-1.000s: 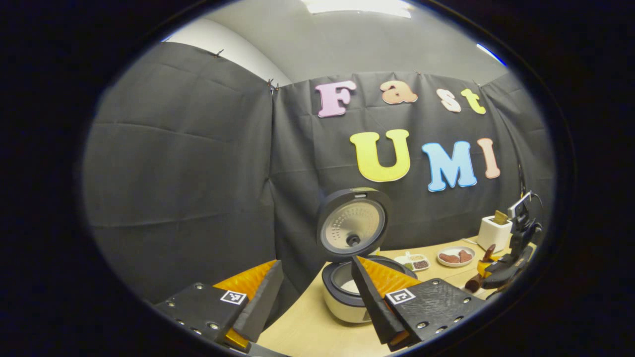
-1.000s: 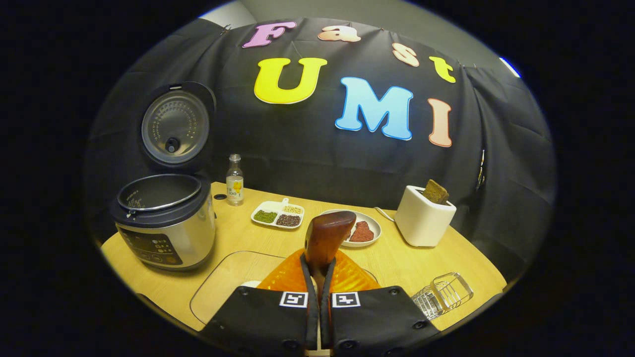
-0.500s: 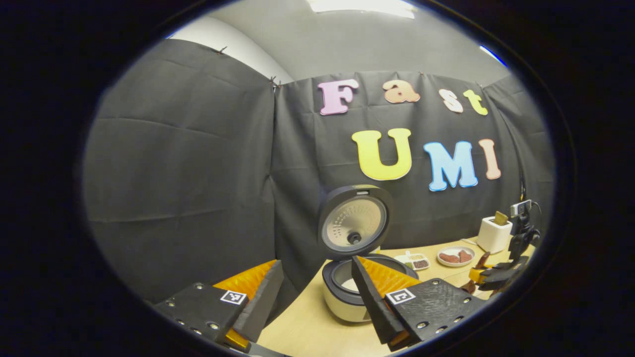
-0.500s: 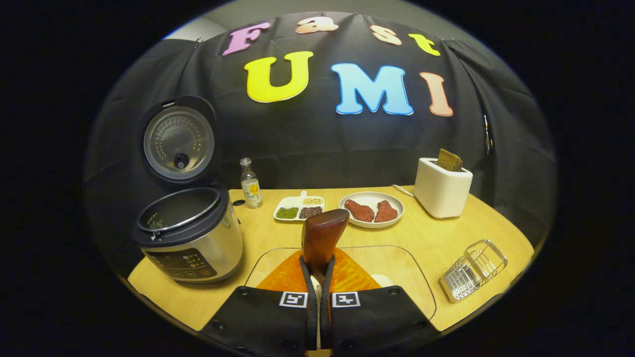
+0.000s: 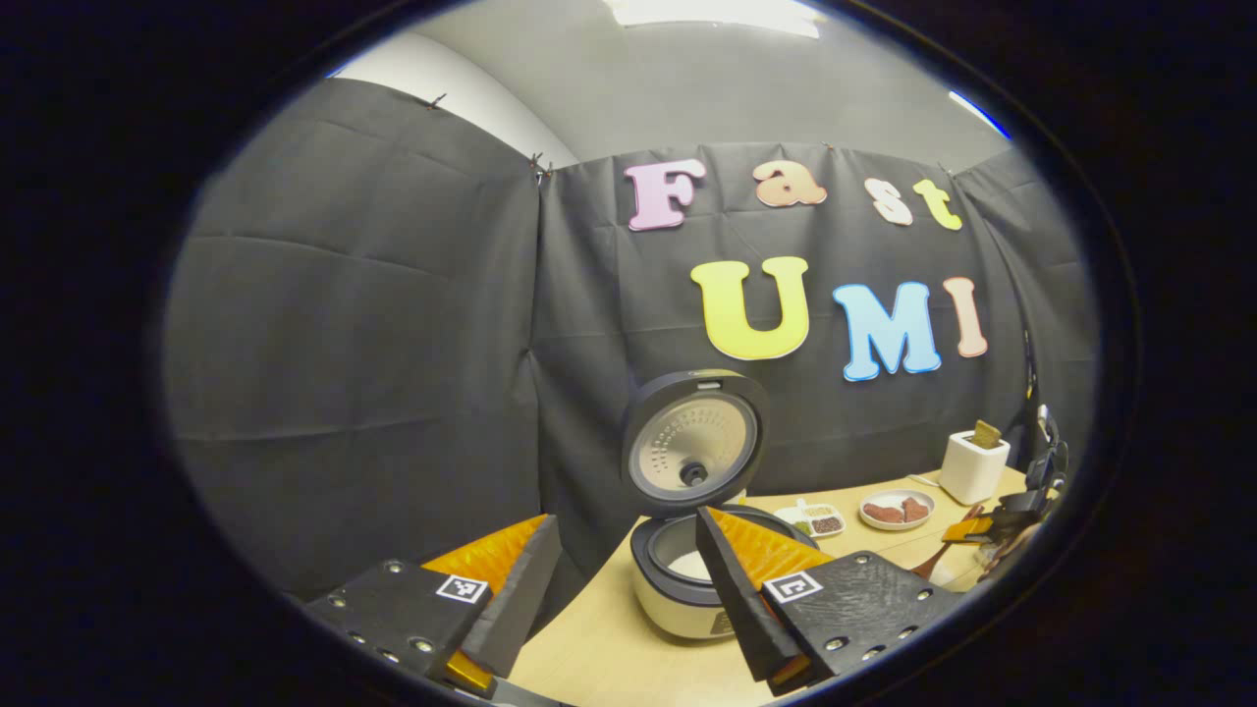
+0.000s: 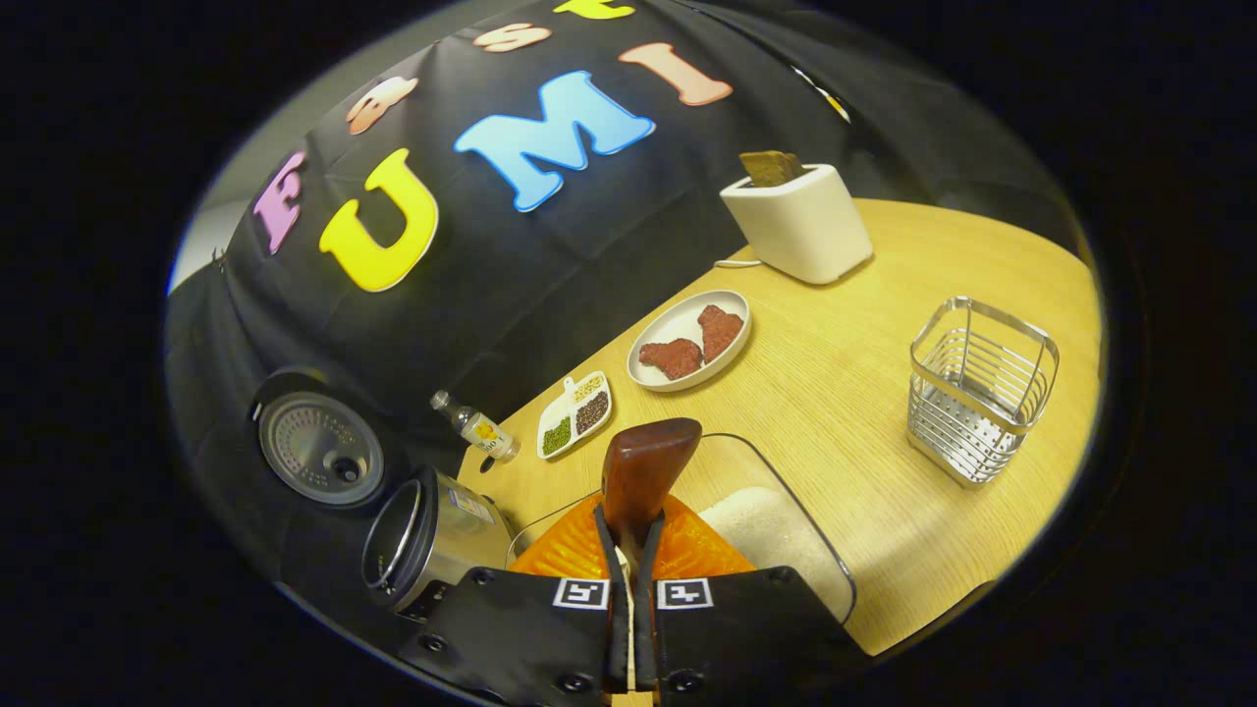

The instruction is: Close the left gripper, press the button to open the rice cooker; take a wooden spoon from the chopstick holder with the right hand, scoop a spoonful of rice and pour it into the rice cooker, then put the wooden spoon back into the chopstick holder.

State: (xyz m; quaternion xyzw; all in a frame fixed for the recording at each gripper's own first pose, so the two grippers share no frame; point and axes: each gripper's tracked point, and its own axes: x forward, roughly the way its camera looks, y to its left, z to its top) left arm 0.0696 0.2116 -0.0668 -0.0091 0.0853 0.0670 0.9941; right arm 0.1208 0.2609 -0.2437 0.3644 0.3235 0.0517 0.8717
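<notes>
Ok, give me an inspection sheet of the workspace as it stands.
Surface: wooden table, dry.
Job's things: rice cooker lid up, white rice inside; wooden spoon; wire chopstick holder upright, nothing inside; clear rice tray.
Clutter: toaster, plate, divided dish, bottle.
Grippers: left gripper open; right gripper shut on the spoon.
Cables: white cord at the toaster.
Surroundings: black cloth wall.

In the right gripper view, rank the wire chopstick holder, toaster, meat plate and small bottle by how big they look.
1. wire chopstick holder and toaster: look alike; the holder is nearer, so unsure
2. meat plate
3. small bottle
</notes>
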